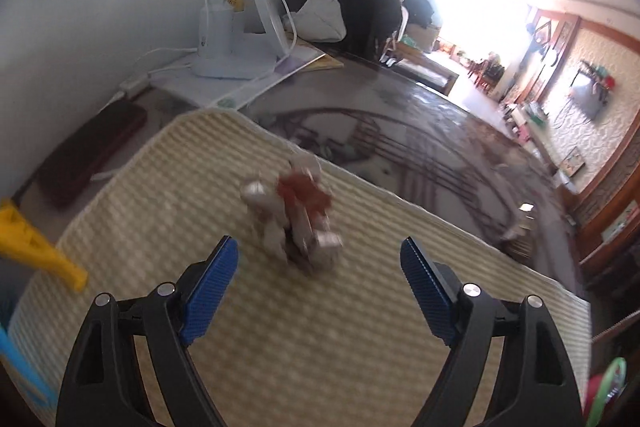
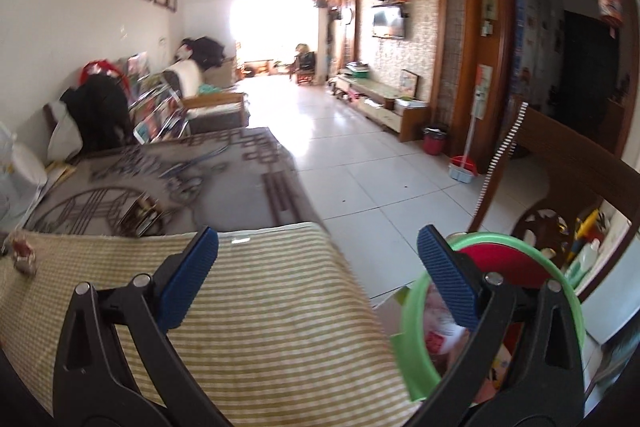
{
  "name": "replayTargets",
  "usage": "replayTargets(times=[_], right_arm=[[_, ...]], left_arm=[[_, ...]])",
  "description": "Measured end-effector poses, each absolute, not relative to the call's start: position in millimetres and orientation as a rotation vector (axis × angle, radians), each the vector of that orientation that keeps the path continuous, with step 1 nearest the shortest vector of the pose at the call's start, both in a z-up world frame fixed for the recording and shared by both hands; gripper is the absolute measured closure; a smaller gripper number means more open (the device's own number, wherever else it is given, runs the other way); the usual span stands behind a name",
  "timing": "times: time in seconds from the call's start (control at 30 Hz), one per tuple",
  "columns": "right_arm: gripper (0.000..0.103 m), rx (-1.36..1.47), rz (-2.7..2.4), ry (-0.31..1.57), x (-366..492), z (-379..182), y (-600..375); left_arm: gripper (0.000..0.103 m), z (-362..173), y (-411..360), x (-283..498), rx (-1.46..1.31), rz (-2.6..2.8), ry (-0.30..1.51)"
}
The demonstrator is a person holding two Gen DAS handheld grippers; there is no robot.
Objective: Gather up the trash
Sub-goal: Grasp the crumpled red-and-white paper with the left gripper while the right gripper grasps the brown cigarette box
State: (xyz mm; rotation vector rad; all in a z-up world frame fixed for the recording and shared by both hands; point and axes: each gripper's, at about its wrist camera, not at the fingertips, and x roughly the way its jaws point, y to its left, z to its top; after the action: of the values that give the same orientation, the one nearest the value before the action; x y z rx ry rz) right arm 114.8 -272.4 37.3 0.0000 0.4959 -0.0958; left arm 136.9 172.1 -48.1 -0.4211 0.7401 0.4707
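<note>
Trash: a crumpled wrapper point(image 1: 294, 217), red and silvery, lies alone on the striped mat point(image 1: 160, 195), nearer its far edge; blurred, so its make is unclear.
Left claw point(image 1: 318, 263): jaws wide apart, empty, aimed down at the wrapper, which sits just ahead of the blue pads point(image 1: 212, 291) and a little left of centre.
Right claw point(image 2: 318, 275): jaws apart, nothing between them, over the mat's near corner; the wrapper shows far off to its left.
Bin: a green-rimmed bin point(image 2: 416, 311) with red inside stands just beside the mat's right edge, already holding some scraps.
Risk: the wrapper looks light and springy; closing off-centre could flick it away or pinch only a loose flap, so that it drops short of the bin. Pressing low might snag the soft mat with it.
Surface: the mat covers one end of a bench point(image 1: 400, 131) with a dark patterned top.
Room: long tiled living room, sofa with clothes, a white fan point(image 1: 224, 23) at the wall, bright window beyond.
</note>
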Motion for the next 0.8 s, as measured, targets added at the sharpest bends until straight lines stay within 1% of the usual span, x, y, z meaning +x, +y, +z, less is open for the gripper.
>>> replayTargets(times=[0.13, 0.17, 0.2, 0.27, 0.3, 0.37, 0.43, 0.53, 0.6, 0.63, 0.7, 0.8], right_arm=[[0.005, -0.032, -0.06, 0.53, 123.4, 29.9, -258.2], [0.005, -0.039, -0.054, 0.536, 124.8, 28.1, -255.4], [0.005, -0.041, -0.052, 0.539, 124.2, 27.4, -254.8], [0.005, -0.044, -0.042, 0.542, 125.1, 24.6, -253.8], [0.005, -0.047, -0.038, 0.547, 126.0, 23.7, -253.0], [0.005, -0.059, -0.029, 0.56, 126.6, 21.6, -248.5], [0.005, -0.073, -0.016, 0.565, 126.4, 19.7, -242.8], [0.005, -0.112, 0.007, 0.571, 124.8, 16.4, -230.5], [0.005, -0.126, 0.033, 0.586, 123.9, 13.4, -224.3], [0.005, -0.127, 0.05, 0.6, 123.8, 10.7, -220.7], [0.005, -0.127, 0.079, 0.632, 123.8, 5.2, -214.4], [0.005, -0.09, 0.134, 0.686, 123.6, -0.6, -211.3]], left_arm=[[0.024, -62.3, 185.3, 170.9, -0.385, 0.521, 0.803], [0.031, -65.6, 191.0, 170.6, -0.386, 0.529, 0.817], [0.051, -71.3, 196.7, 175.2, -0.397, 0.533, 0.841], [0.072, -75.0, 203.2, 174.9, -0.413, 0.551, 0.858], [0.085, -73.3, 204.1, 170.6, -0.422, 0.555, 0.844], [0.097, -67.6, 203.6, 158.9, -0.451, 0.52, 0.83], [0.099, -58.5, 193.7, 138.4, -0.474, 0.474, 0.808], [0.099, -39.8, 168.5, 96.3, -0.467, 0.404, 0.749], [0.099, -34.1, 154.3, 75.8, -0.48, 0.351, 0.751], [0.099, -32.0, 146.3, 59.5, -0.53, 0.307, 0.753], [0.099, -33.7, 132.6, 33.9, -0.586, 0.24, 0.741], [0.099, -46.3, 110.8, 16.3, -0.494, 0.256, 0.779]])
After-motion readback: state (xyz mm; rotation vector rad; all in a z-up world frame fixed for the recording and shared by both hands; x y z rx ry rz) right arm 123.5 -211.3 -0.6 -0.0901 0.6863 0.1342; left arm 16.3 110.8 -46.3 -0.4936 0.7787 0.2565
